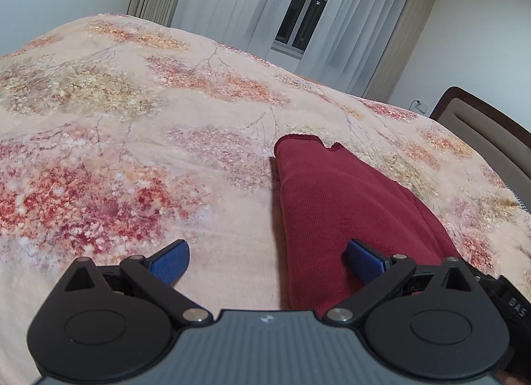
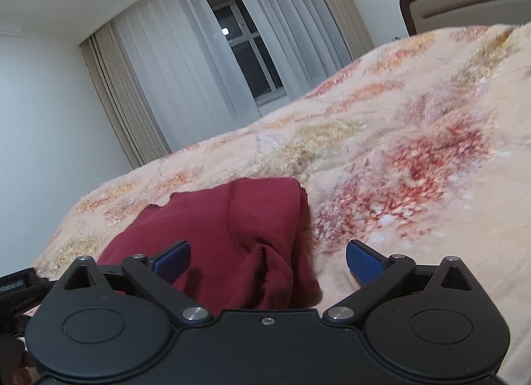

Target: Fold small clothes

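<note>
Here's the dark red knitted garment [image 1: 332, 206], folded into a long, narrow bundle on the bed's peach floral bedspread [image 1: 132, 113], ribbed weave showing, its far end neatly squared with a small notch at the corner. From the right wrist view a curved seam runs down the garment [image 2: 232, 219] and its near end bunches into soft folds. The left hand-held gripper [image 1: 267, 260] hovers spread wide over the bundle's near left edge, nothing pinched. The right hand-held gripper [image 2: 268, 260] is spread wide too, straddling the near right corner.
</note>
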`<action>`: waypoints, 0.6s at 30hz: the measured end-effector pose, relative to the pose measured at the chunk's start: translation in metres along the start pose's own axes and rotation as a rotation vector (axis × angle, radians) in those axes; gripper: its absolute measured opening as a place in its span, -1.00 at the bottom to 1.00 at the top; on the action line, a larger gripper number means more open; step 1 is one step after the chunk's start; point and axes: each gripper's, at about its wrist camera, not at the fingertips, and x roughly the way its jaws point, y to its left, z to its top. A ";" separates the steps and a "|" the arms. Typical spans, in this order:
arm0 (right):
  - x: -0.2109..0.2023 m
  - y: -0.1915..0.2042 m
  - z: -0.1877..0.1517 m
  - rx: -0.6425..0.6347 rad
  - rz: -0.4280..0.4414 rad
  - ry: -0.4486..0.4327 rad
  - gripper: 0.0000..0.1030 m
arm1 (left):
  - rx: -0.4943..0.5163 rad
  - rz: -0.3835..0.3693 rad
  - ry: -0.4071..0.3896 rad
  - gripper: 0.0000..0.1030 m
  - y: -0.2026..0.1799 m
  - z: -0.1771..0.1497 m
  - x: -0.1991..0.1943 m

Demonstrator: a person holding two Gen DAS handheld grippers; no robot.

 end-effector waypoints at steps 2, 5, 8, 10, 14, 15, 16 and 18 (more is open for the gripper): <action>0.009 -0.001 -0.002 -0.004 -0.013 0.018 0.95 | 0.000 0.000 -0.001 0.99 0.000 0.000 0.000; 0.016 0.001 -0.009 -0.046 -0.022 0.024 0.95 | 0.001 -0.001 -0.002 0.99 0.000 -0.001 0.000; 0.018 0.002 -0.015 -0.075 -0.029 0.011 0.95 | 0.002 0.001 -0.004 0.99 -0.001 -0.002 -0.001; 0.019 0.001 -0.017 -0.073 -0.027 0.004 0.96 | 0.002 0.001 -0.003 0.99 0.000 -0.001 -0.001; 0.020 0.000 -0.019 -0.077 -0.025 -0.005 0.97 | 0.001 0.003 -0.002 0.99 0.000 -0.002 -0.001; 0.020 0.000 -0.019 -0.078 -0.023 -0.006 0.98 | 0.000 0.004 -0.002 0.99 -0.001 -0.002 -0.001; 0.020 -0.001 -0.019 -0.077 -0.020 -0.008 0.98 | 0.000 0.006 -0.002 0.99 -0.001 -0.002 -0.001; 0.019 -0.001 -0.021 -0.076 -0.016 -0.012 0.98 | 0.000 0.008 -0.001 0.99 -0.002 -0.001 -0.001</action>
